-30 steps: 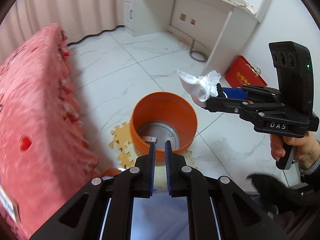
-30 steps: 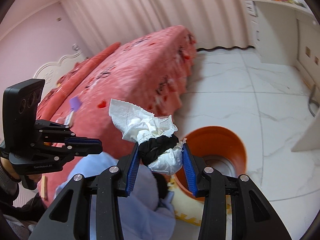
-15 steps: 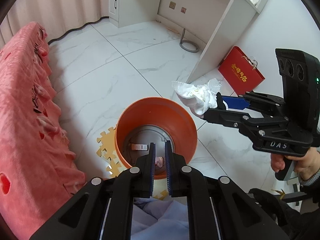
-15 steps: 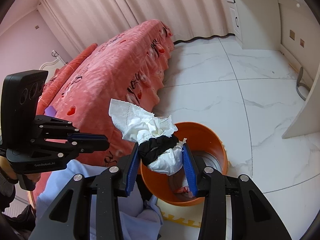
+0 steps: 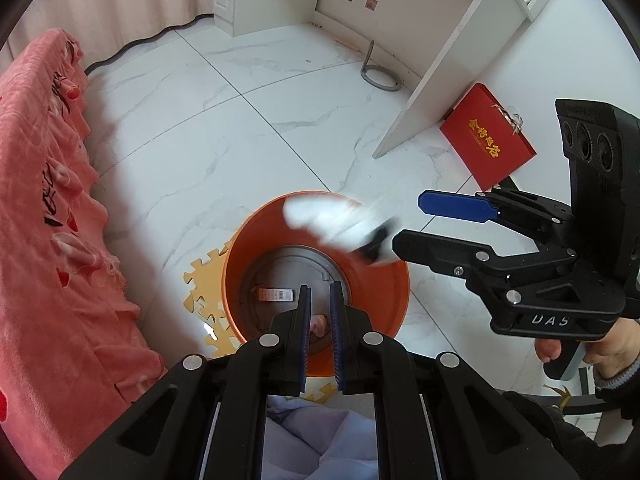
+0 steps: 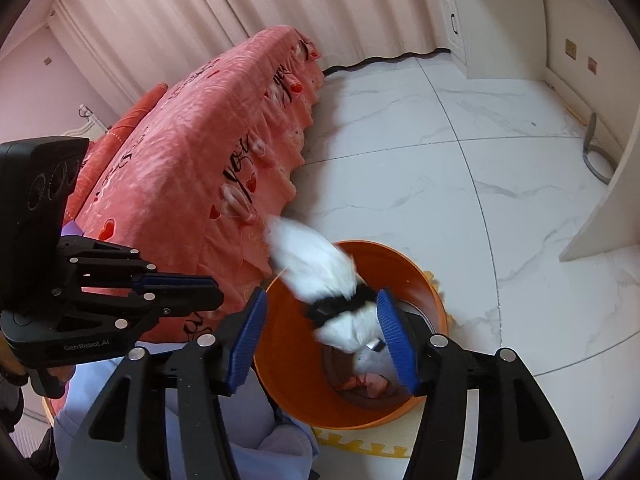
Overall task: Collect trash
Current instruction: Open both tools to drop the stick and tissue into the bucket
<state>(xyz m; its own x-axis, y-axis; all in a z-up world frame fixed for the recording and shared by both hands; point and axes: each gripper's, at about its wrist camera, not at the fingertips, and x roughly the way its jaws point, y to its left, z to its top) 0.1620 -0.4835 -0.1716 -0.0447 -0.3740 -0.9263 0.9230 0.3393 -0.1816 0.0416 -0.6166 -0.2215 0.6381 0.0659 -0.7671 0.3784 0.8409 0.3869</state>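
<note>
An orange bin (image 5: 390, 300) stands on the white floor, with a little trash at its bottom; it also shows in the right wrist view (image 6: 288, 352). My right gripper (image 6: 322, 334) is open above the bin's rim. A white tissue wad with a black band (image 6: 316, 272) is blurred in mid-air between its fingers, free of them, over the bin. In the left wrist view the wad (image 5: 332, 220) is a blur just off the right gripper's (image 5: 408, 220) tips. My left gripper (image 5: 319, 312) is shut and empty above the bin's near rim.
A pink bed (image 5: 44, 220) runs along the left, close to the bin. Yellow foam puzzle mats (image 5: 200, 276) lie under the bin. A white desk (image 5: 440, 80) and a red gift bag (image 5: 486, 140) stand at the right. Light blue cloth (image 6: 172, 416) lies below the grippers.
My right gripper has opened and the tissue wad has left it, dropping toward the bin. Both grippers have moved closer over the bin.
</note>
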